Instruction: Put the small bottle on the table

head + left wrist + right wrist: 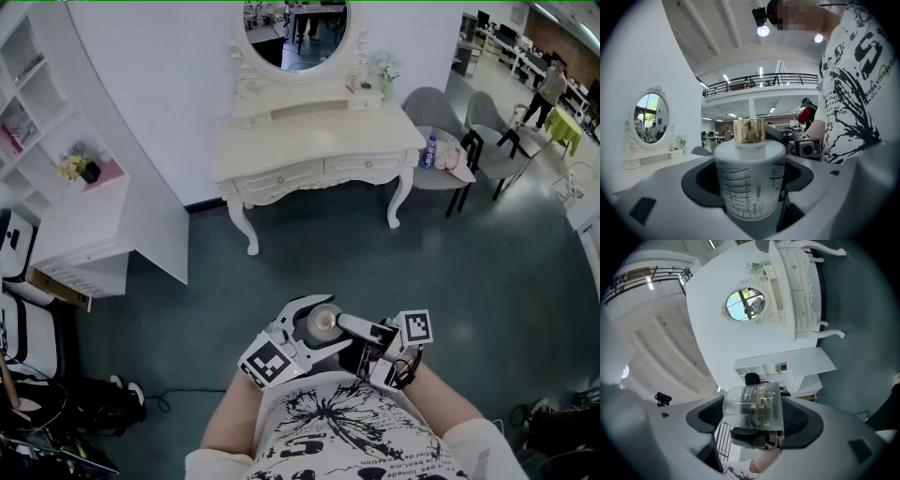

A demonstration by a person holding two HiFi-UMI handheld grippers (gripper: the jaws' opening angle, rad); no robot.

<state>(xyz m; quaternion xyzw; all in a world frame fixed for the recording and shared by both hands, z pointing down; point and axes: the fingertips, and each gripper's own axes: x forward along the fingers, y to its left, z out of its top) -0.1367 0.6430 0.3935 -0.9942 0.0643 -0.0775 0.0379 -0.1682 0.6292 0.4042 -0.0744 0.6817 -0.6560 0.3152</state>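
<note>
Clamping the small bottle (323, 322) in the left tongs (749, 190), spread wide with both pads against the frosted sides, gold cap upward. Meeting it from the opposite side with the right tongs (754, 423), equally wide and pressed on the same glass from pad to pad. Holding all this close to the chest, above the teal floor (469, 281), well apart from the white dressing-table surface (314, 141).

small bottle (749, 187): vertical print beside grid lines, reads roughly "MINISO"; shirt (862, 70): lettering warped, only "vide" legible
</note>
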